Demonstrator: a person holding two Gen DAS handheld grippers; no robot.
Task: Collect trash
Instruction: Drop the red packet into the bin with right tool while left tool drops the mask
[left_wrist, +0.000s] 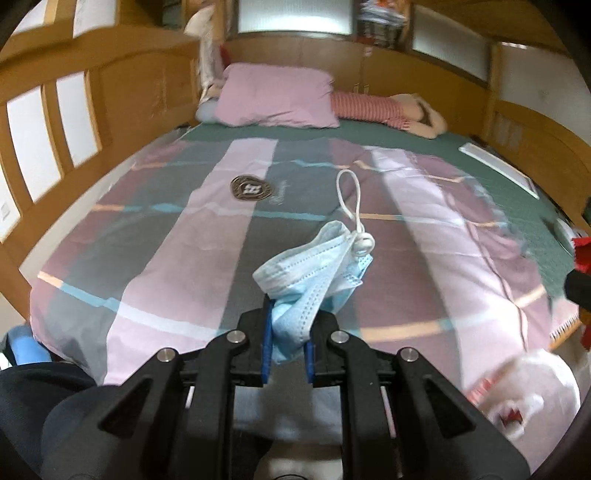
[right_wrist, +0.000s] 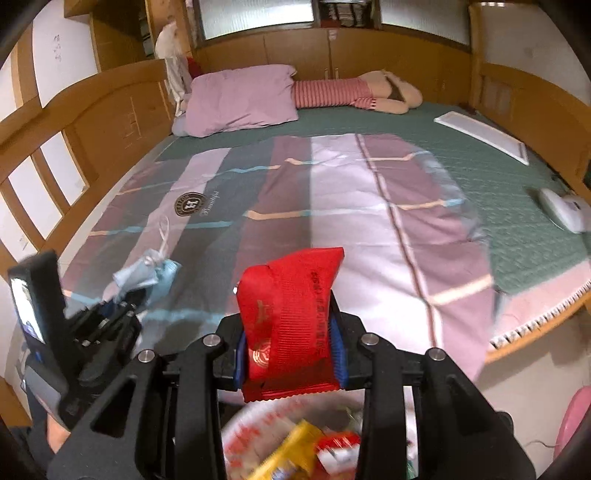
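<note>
Item 1: blue surgical mask (left_wrist: 314, 266), crumpled, white ear loop knotted and standing up. Pinched in the left gripper (left_wrist: 288, 343), jaws pressed tight on its lower fold; carried clear above the bed (left_wrist: 498, 206). In the right wrist view the same mask shows at left, off the bedding.

Item 2: red snack wrapper (right_wrist: 291, 321), ribbed foil with printed lettering. Clamped upright in the right gripper (right_wrist: 291, 354), jaws partly closed against its two sides; also lifted off the bed.

Item 3: trash bag (right_wrist: 295, 439), white with red print, open mouth directly below the right gripper at the foot of the bed; yellow and red packaging already inside, blurred.

Status: both pieces collected in hand, neither yet dropped. The striped quilt (left_wrist: 184, 240) shows no further loose litter in either view. A white flat panel (right_wrist: 484, 136) and a white device (right_wrist: 565, 210) lie on the green sheet; judged belongings, not trash.

Remaining: release the wrapper into the bag, then the mask.
</note>
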